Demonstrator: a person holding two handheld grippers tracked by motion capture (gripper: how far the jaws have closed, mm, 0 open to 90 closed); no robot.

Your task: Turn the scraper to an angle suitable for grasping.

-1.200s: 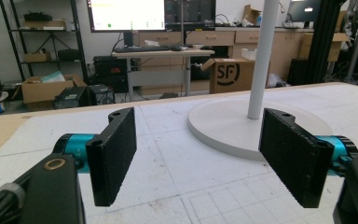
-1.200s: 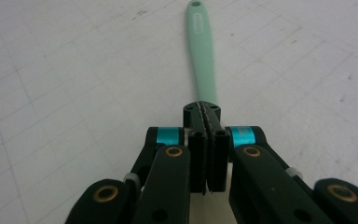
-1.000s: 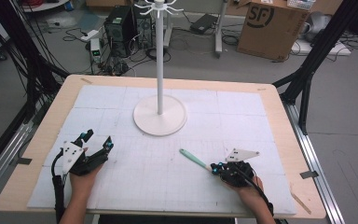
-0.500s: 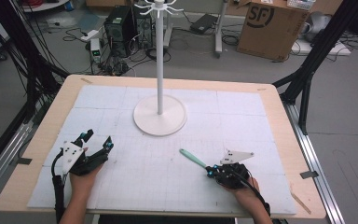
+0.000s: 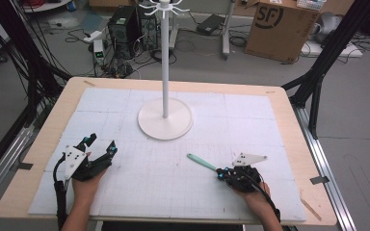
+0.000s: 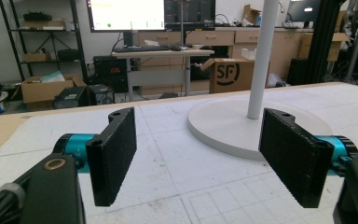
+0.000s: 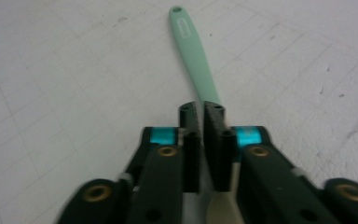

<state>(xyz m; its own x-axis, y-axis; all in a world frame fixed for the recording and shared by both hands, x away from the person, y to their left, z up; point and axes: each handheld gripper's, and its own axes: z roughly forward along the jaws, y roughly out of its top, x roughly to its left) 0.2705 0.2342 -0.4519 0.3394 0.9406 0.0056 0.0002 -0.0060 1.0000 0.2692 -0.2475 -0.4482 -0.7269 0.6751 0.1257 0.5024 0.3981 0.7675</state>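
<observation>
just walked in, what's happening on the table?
A person works two handheld grippers over a white gridded mat. The right gripper has a mint-green utensil between its nearly closed jaws, the handle lying flat on the mat and pointing away; those jaws have just been opening slightly. The left gripper rests wide open with nothing between its jaws, facing the white hook stand at the mat's middle.

Each gripper is built of black jaws with flat, textured pads [image 6: 114,154], turquoise collars and brass-coloured screws. A grey three-cornered plate [image 5: 248,158] is mounted on top, and a black cable [image 5: 58,197] is trailed along each bare forearm.
</observation>
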